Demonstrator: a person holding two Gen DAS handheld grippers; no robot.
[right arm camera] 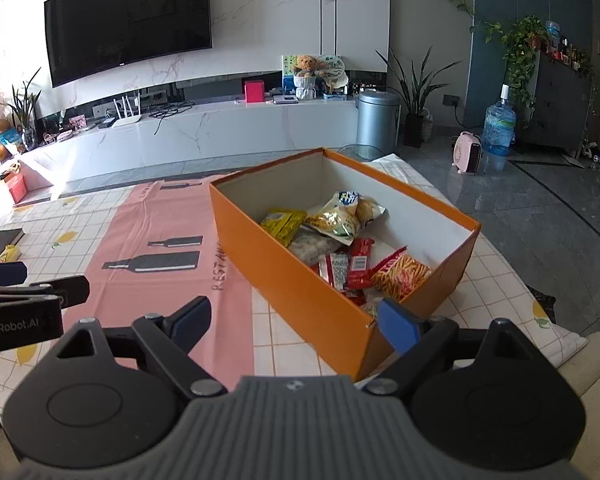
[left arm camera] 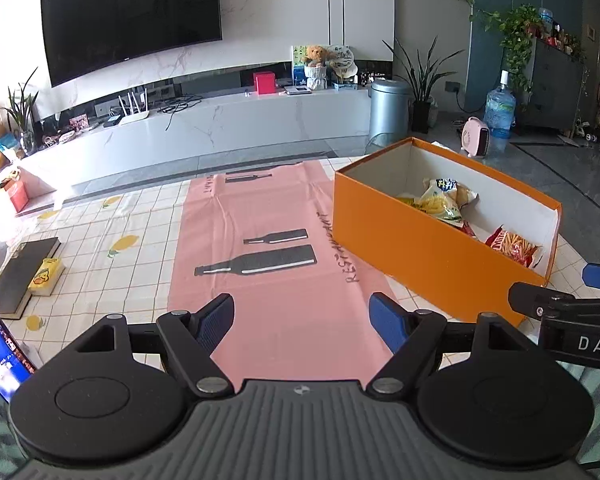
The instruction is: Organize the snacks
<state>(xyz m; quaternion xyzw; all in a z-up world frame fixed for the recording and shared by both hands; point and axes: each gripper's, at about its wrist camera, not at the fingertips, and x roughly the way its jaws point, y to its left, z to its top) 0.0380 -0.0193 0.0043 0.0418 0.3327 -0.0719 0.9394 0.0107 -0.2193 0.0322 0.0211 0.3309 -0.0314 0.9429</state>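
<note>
Orange box (right arm camera: 300,280) holding snacks (right arm camera: 336,220) ahead of right tongs (right arm camera: 296,320); left tongs (left arm camera: 302,320) likewise spread, empty.

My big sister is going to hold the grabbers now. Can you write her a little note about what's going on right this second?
Left gripper: open, holding nothing, over the pink mat.
Right gripper: open, holding nothing, at the near corner of the orange box.
Snacks: the yellow chip bag, a small yellow packet, red wrapped bars and a fries bag all lie inside the box.
Done: no snacks show on the mat.
Left: a small yellow pack lies beside a dark book at the table's left edge; I can't tell if it's a snack. Check it, otherwise you're likely finished.
</note>
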